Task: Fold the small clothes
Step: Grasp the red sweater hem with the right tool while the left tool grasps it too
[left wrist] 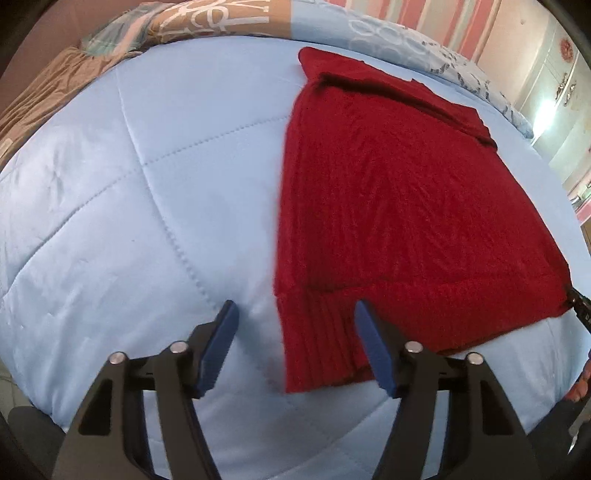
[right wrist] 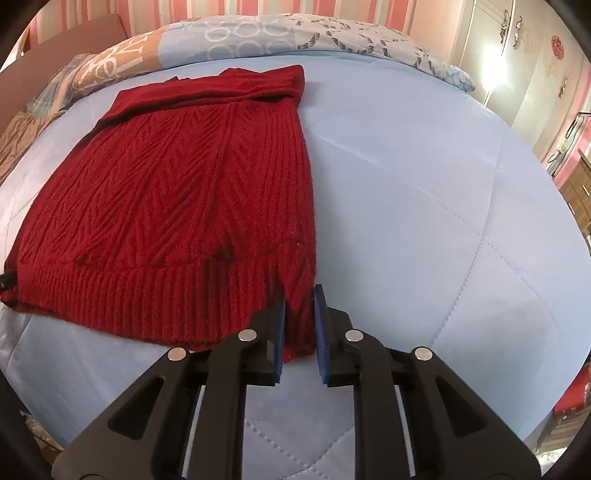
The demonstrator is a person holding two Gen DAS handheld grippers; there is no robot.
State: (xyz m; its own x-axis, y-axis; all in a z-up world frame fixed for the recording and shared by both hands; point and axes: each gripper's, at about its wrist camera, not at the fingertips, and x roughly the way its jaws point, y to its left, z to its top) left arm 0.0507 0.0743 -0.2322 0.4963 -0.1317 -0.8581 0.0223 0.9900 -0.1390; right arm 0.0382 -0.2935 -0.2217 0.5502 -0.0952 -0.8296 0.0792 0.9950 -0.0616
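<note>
A dark red knit sweater (left wrist: 399, 206) lies flat on the light blue quilt (left wrist: 129, 192), its ribbed hem toward me and its sleeves folded in at the far end. My left gripper (left wrist: 295, 314) is open, its jaws straddling the hem's near left corner, just above the cloth. In the right wrist view the sweater (right wrist: 177, 206) fills the left half. My right gripper (right wrist: 300, 295) has its jaws narrowly apart around the hem's near right corner, with the knit between the blue pads.
Patterned pillows (right wrist: 258, 33) lie along the far edge of the bed. The quilt (right wrist: 424, 221) extends to the right of the sweater. A striped pink wall and a white wardrobe (right wrist: 524, 55) stand behind. The right gripper's tip (left wrist: 580, 306) shows at the hem's far corner.
</note>
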